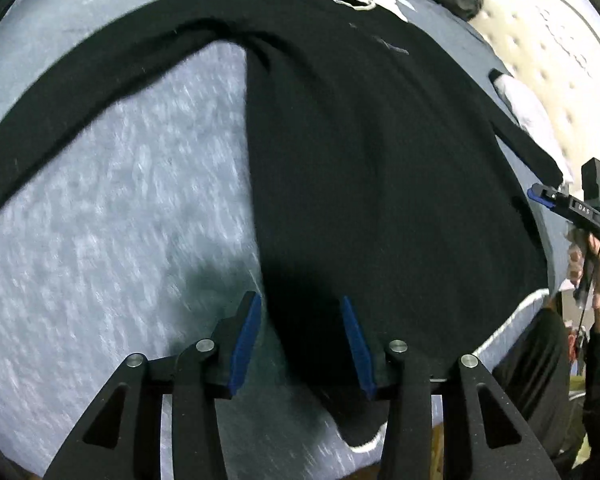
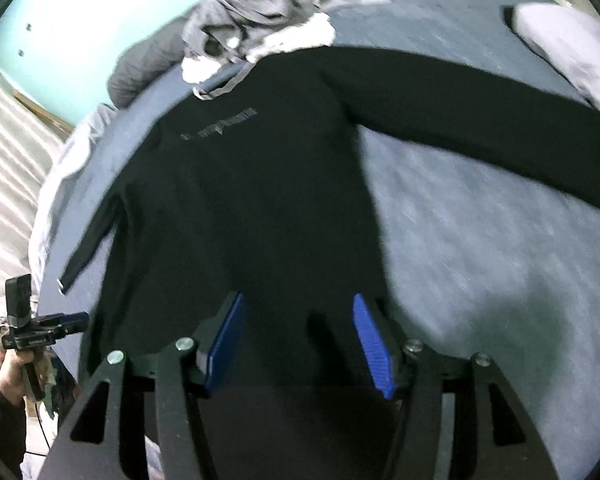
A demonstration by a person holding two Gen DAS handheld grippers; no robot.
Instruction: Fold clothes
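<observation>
With both sets of jaws apart, empty, I hover over a black long-sleeved top (image 1: 380,160) spread on the bed (image 1: 120,220); next, grip its hem.

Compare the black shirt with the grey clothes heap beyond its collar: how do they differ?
The black shirt lies spread flat, sleeves out; the grey heap is crumpled. The shirt is all black bar a faint chest print; the heap mixes grey and white. Both rest on the bed.
</observation>
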